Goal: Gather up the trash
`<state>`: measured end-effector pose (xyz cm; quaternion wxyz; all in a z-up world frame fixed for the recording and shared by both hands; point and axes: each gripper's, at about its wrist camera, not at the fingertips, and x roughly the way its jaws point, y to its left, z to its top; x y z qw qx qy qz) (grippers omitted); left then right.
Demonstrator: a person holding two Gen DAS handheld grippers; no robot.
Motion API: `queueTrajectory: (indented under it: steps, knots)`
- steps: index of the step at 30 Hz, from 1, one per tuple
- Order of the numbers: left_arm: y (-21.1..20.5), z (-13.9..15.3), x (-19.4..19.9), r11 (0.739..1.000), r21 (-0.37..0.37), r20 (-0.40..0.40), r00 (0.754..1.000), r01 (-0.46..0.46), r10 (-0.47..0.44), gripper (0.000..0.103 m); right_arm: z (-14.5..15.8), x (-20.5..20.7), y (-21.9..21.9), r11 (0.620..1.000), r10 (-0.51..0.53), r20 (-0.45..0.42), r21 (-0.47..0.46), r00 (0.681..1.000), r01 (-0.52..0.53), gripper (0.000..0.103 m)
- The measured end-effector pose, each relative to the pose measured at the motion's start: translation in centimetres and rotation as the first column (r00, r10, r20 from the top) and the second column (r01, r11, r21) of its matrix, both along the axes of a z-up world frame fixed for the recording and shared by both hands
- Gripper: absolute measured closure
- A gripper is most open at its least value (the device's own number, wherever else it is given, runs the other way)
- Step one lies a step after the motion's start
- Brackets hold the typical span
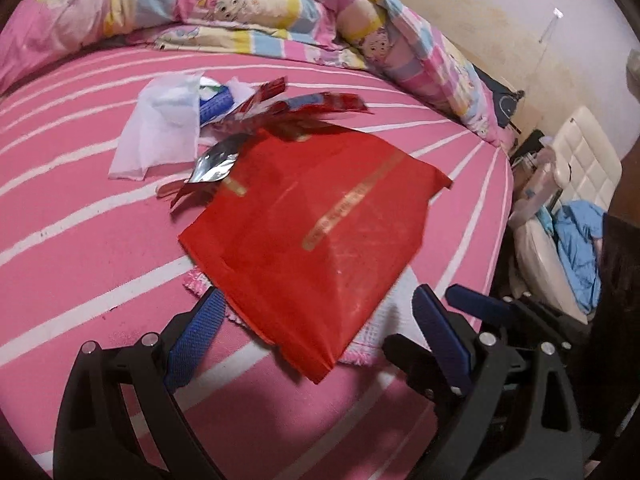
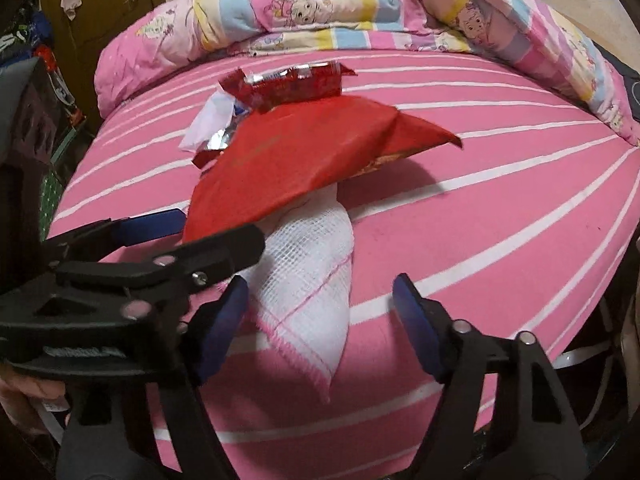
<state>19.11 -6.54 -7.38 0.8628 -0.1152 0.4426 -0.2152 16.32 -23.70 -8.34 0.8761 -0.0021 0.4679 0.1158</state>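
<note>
I've got both grippers low at the near edge of the red bag (image 1: 316, 236), which lies on the bed (image 1: 80, 240) over a white cloth (image 2: 308, 292), wrappers (image 1: 256, 104) just beyond it. Left gripper (image 1: 316, 344) is spread astride the bag's near corner; right gripper (image 2: 320, 316) is spread around the cloth, pinching nothing, probably to clear it off first.

red bag (image 1: 312, 236): 1 | white cloth (image 2: 316, 292): 1 | claws: 2 | quilt (image 1: 240, 4): 1
</note>
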Motion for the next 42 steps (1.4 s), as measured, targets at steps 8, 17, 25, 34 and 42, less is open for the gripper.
queueTrajectory:
  steps: [8,17,25,34,42]
  knots:
    - [1.4,-0.3,0.7,0.997,-0.076,-0.034,0.999,-0.032,0.030,0.049,-0.6,0.7,0.0,0.999,-0.004,-0.036,0.040,0.999,0.005,0.063]
    - [2.1,0.7,-0.2,0.991,-0.127,0.010,0.999,-0.045,0.047,0.099,0.3,0.3,0.1,0.998,-0.008,0.001,0.061,1.000,0.008,0.092]
    - [2.8,2.0,-1.0,0.981,-0.186,0.055,0.997,-0.050,0.061,0.103,1.2,-0.1,-0.4,0.997,-0.053,0.043,0.066,0.998,0.050,0.095]
    - [3.5,4.8,-2.8,0.972,-0.231,0.145,0.987,-0.039,0.074,0.103,3.2,-1.1,-1.2,0.991,-0.105,0.141,0.095,0.984,0.092,0.096]
    - [3.4,3.5,-2.7,0.985,-0.164,0.068,0.996,-0.053,0.065,0.094,2.7,-1.2,-1.1,0.992,-0.095,0.088,0.090,0.992,0.087,0.096]
